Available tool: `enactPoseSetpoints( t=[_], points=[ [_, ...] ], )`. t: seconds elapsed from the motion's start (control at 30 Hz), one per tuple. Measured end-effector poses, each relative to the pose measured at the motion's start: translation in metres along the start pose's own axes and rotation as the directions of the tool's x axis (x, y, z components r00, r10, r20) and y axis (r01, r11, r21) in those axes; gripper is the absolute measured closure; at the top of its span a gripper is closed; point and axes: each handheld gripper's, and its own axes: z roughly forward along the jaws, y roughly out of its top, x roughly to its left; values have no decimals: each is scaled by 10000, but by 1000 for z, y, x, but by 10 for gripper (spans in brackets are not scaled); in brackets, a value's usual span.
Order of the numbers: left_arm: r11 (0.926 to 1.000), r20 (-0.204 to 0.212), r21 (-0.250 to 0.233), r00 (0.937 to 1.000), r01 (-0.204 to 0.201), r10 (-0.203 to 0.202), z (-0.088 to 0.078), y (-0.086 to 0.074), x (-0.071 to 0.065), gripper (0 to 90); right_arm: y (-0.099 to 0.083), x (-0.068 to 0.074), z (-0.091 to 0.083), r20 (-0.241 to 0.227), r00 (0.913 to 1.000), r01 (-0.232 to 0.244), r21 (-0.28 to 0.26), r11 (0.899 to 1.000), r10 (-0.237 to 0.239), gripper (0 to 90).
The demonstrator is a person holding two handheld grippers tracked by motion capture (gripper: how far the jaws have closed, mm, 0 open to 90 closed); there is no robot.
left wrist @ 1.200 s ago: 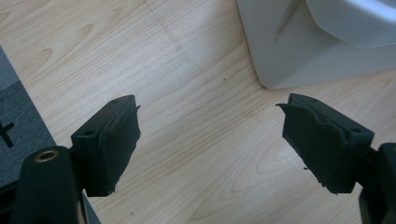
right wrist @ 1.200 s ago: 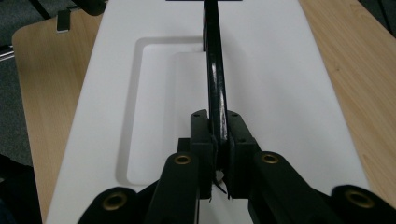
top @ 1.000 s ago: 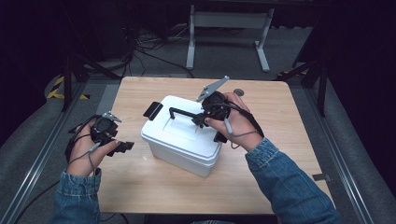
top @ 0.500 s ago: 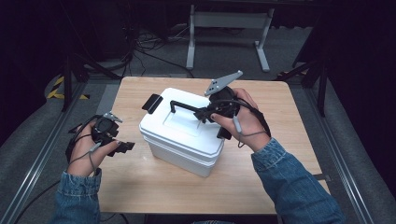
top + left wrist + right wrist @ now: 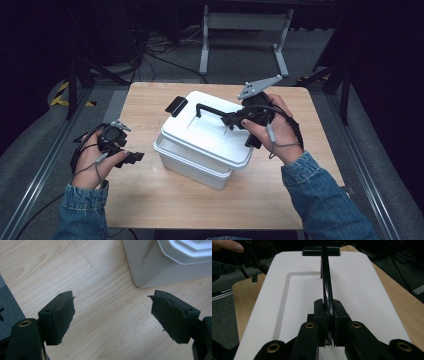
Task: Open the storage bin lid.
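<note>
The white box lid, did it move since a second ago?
Yes. The right gripper, still shut on the black handle, has lifted the lid on its side, so it now sits tilted and shifted off the white box. Nothing was grabbed or let go. The left gripper stayed open beside the box, and the box kept its place on the table.

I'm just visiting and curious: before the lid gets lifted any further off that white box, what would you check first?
1. Right hand-held gripper shut on the black handle: ok.
2. Lid coming away from the white box: ok, the right side sits raised and tilted.
3. Far latch free of the box: cannot tell.
4. Left hand-held gripper open and holding nothing: ok.
5. Box steadied by something: not ok, the left one is apart from it.
6. Bare table to set the lid down: ok.
</note>
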Motion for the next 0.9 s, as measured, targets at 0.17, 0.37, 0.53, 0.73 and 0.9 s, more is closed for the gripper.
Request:
enactPoseSetpoints(
  t=[0.17,0.37,0.53,0.73,0.9],
  points=[
    [9999,27,46,10000,96,-96,1,0,-1,196,-8,-9,-15,342,9991,-227,-116,9997,231,847],
    [10000,1,46,10000,-19,18,1,0,0,192,-18,-18,-31,612,9969,-481,-210,9986,493,847],
    [9999,232,99,9997,49,-51,1,-1,-1,177,-26,-25,-43,849,9936,-727,-306,9969,751,847],
    [9999,285,128,9996,-24,20,1,-1,0,176,-33,-32,-55,1189,9892,-837,-262,9961,862,847],
    [9999,300,134,9995,-23,19,2,-1,0,176,-39,-41,-66,1442,9833,-1067,-373,9936,1110,847]
  ],
)
